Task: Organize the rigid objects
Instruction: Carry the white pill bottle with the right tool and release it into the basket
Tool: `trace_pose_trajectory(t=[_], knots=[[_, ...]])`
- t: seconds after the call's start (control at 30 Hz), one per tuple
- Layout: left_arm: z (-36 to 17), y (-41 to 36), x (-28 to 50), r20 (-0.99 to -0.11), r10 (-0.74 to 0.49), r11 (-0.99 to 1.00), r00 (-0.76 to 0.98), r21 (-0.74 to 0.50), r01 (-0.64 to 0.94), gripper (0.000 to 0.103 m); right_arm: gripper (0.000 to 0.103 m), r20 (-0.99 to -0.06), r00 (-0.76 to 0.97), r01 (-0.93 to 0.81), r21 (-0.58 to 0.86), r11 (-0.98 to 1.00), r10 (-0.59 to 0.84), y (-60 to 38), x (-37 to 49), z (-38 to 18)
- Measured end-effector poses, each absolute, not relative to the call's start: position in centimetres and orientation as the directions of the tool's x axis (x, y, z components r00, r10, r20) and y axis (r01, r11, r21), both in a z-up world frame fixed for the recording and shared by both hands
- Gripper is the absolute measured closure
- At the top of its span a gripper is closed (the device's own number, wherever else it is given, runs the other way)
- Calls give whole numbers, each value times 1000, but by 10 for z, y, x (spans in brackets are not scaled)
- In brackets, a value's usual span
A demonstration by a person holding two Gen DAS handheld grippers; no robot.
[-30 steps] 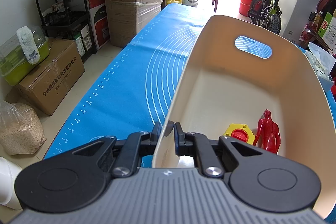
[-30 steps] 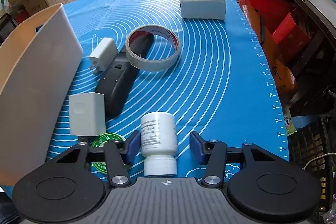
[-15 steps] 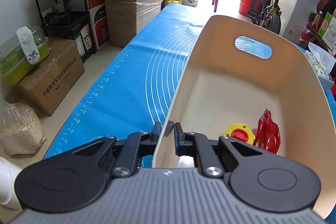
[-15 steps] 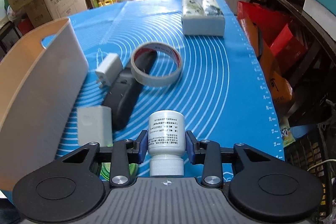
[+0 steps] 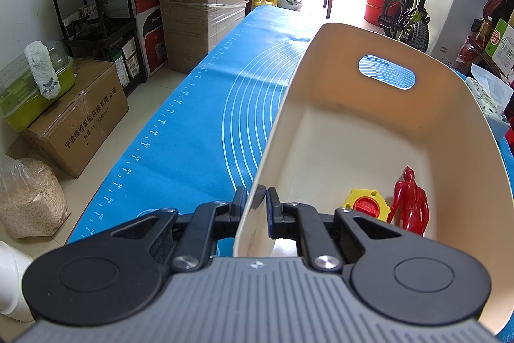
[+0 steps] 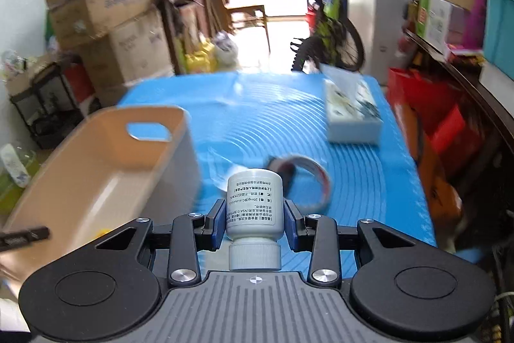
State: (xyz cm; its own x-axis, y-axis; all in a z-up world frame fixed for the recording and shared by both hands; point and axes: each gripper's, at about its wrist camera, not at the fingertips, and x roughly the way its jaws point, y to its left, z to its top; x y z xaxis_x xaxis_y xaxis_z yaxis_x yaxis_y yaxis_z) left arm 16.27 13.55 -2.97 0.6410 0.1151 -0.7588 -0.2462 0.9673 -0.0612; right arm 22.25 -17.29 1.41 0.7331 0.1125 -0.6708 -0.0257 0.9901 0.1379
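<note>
Right hand-held gripper [image 6: 253, 225] clenched on a white pill bottle [image 6: 253, 208], cap end toward the camera, pads pressed on the label just above the cap; the jaws have just closed onto it, and the bottle hangs clear of the blue tabletop [image 6: 369, 182]. Ahead and to the left of this gripper stands the beige bin [image 6: 106, 169], open side up. Left hand-held gripper [image 5: 257, 206] clamped on the bin's near wall [image 5: 270, 169], one finger outside and one inside. Inside the bin, to the right of that gripper, lie a yellow and red disc [image 5: 366, 204] and a red figure [image 5: 409, 204]. Beyond the bottle a tape roll [image 6: 305, 179] lies on the tabletop; a tissue box [image 6: 351, 114] sits farther off to the right.

Risks, as judged: the bottle is smooth and round and gripped near one end, so a quick swing could make it pivot or slip out. A low pass might strike the bin's rim. Released from too high, it could bounce or knock the figure. The view is blurred, so clearance over the rim cannot be told.
</note>
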Motion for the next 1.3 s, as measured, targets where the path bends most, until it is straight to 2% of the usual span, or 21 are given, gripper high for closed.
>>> trace_pose_trajectory(t=[0.27,0.47,0.87,1.17,1.3], knots=[[-29,135,163,-759,115,967,641,-61,-247,89,59,-637,739,-160,151,975,220,-114,232,37],[-28,135,163,-758,114,968,642,-61,-245,89,59,-668,689,-253,141,957,281,-67,237,31],[-29,135,163,-758,114,968,642,-61,-244,89,59,-795,541,-297,124,947,275,-20,244,-16],[-28,135,163,-758,115,968,643,-60,-244,89,59,-832,488,-349,90,933,263,-4,243,-32],[-29,135,163,-758,115,968,642,-60,-244,89,53,-840,477,-366,79,927,260,-3,238,-35]])
